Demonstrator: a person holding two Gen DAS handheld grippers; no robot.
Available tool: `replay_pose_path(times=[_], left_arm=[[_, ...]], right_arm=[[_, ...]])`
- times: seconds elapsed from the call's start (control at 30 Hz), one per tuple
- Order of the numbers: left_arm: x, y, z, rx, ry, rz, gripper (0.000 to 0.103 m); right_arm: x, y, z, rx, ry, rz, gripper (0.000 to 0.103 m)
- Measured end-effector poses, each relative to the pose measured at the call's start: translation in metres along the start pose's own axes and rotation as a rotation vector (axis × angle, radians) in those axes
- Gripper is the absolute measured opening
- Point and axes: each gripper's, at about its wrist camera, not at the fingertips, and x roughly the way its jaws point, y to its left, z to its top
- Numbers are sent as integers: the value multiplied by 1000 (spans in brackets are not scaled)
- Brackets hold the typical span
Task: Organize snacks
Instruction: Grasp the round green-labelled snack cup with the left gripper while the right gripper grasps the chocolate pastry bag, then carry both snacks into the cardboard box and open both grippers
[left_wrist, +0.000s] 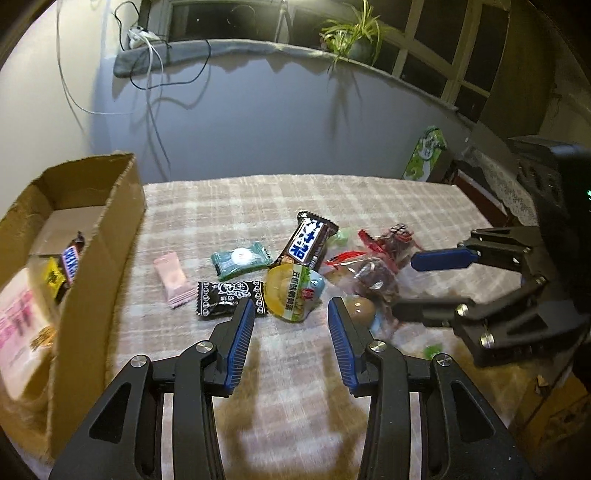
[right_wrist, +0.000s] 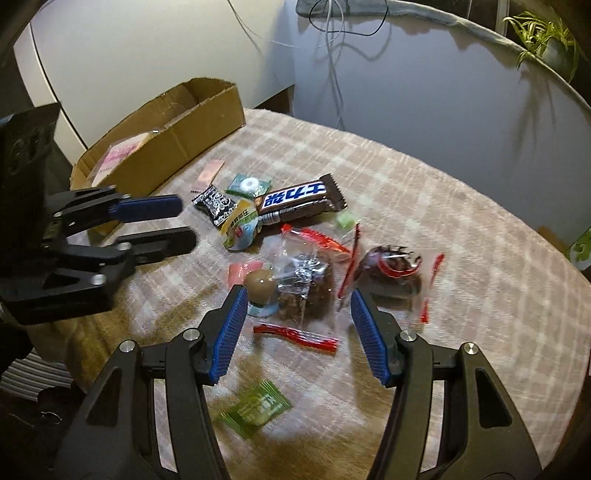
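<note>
Item: clear snack bag (right_wrist: 306, 291), on table (right_wrist: 443, 221) btwn right gripper (right_wrist: 295, 306) jaws, spread apart. Left gripper (left_wrist: 291, 317) also agape. Prob. light, crinkly, slippery; grip mid-body.

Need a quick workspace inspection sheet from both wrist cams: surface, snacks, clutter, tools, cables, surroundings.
Surface: plaid cloth over the table.
Job's things: loose snacks mid-table, including chocolate bar, mint candy, pink packet, black packet, clear red-edged bags; cardboard box at left already holds some.
Clutter: nothing seen.
Grippers: left tool open, empty; right tool open, empty, above the bags.
Cables: white and black leads hang from the windowsill.
Surroundings: potted plant, green carton.
</note>
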Motion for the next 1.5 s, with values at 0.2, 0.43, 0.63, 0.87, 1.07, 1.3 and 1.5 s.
replay_pose_path(times=[0.2, 0.43, 0.63, 0.87, 1.07, 1.3, 1.5], left_arm=[[18, -4, 5, 39, 26, 8, 40], [34, -6, 7, 66, 55, 20, 40], [42, -12, 9, 92, 67, 24, 40], [45, -16, 7, 107, 82, 21, 38], [46, -18, 7, 117, 83, 26, 35], [41, -12, 6, 89, 77, 9, 33], [23, -11, 6, 73, 51, -14, 33]], right_arm=[[15, 0, 0, 18, 15, 21, 61], [25, -9, 2, 67, 32, 32, 60], [27, -10, 4, 76, 36, 44, 58], [30, -5, 5, 63, 55, 58, 52], [32, -14, 8, 131, 75, 100, 45], [33, -20, 7, 149, 88, 89, 40], [19, -11, 8, 118, 54, 70, 40]])
